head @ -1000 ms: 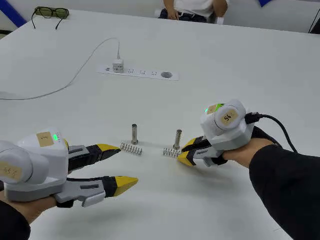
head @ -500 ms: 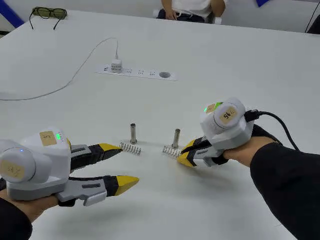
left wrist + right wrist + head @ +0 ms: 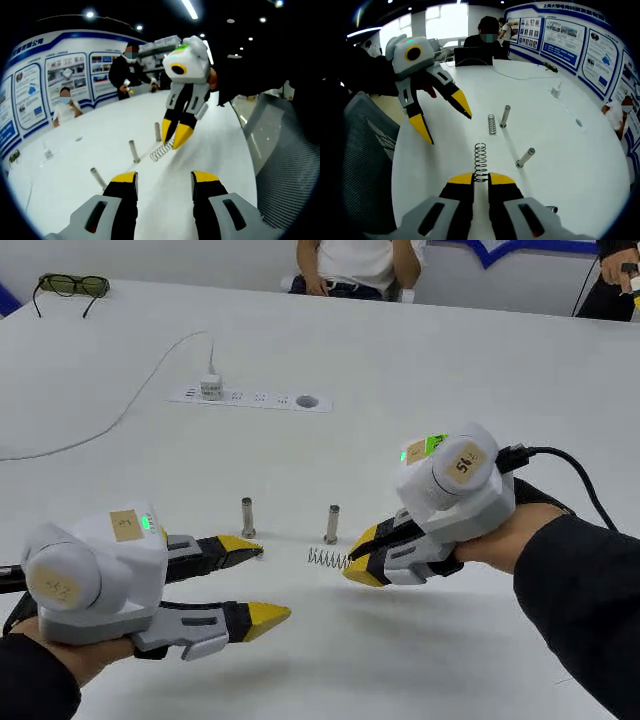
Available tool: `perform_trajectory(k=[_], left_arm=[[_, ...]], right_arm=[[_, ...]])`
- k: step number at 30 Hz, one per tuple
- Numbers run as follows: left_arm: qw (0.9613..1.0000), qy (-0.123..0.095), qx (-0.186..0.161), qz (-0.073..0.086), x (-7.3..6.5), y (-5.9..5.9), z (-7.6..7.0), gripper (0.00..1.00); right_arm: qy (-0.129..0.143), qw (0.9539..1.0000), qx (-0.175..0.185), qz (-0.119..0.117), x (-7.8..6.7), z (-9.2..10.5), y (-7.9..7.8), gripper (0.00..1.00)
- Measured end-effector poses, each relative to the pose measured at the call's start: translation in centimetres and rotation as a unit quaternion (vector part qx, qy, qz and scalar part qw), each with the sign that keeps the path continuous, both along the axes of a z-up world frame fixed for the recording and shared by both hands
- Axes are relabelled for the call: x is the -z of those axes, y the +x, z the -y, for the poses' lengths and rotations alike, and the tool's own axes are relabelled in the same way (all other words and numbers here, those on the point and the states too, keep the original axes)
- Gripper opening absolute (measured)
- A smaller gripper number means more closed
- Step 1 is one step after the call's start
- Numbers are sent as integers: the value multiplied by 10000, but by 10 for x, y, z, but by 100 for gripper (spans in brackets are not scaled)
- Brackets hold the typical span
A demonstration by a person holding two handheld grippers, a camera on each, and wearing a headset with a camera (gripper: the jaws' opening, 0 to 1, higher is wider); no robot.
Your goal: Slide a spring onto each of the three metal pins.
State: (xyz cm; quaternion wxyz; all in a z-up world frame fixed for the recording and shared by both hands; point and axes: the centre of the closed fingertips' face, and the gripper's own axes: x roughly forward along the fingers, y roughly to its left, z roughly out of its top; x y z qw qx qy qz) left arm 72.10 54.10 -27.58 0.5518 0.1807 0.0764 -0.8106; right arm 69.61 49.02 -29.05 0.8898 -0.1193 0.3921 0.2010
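Yellow-tipped fingers of the right gripper (image 3: 480, 179) are pinched together on the near end of a spring (image 3: 480, 159); the coil juts straight out past the tips, close to a pin (image 3: 331, 524) standing upright on the white tabletop (image 3: 420, 370); a second pin (image 3: 247, 517) stands to its left, with a second spring (image 3: 491, 124) lying just beside it; the left gripper (image 3: 256, 580) has its fingers spread wide apart, holding nothing.

Bright, even overhead light; ceiling lamps (image 3: 191, 8) glare in the left gripper view. Soft shadows lie on the white bench (image 3: 420, 370). Fisheye edges bend.
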Motion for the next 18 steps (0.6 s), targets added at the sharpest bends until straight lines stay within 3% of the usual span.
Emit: perform_trajectory(k=[12,18], left_arm=[[9992,-90,351,189,-8,-17,3,40],[9979,-136,552,303,-11,-25,2,29]], right_arm=[[-79,9977,-660,-129,-19,-34,-15,12],[-118,9962,-848,-185,-24,-43,-20,12]])
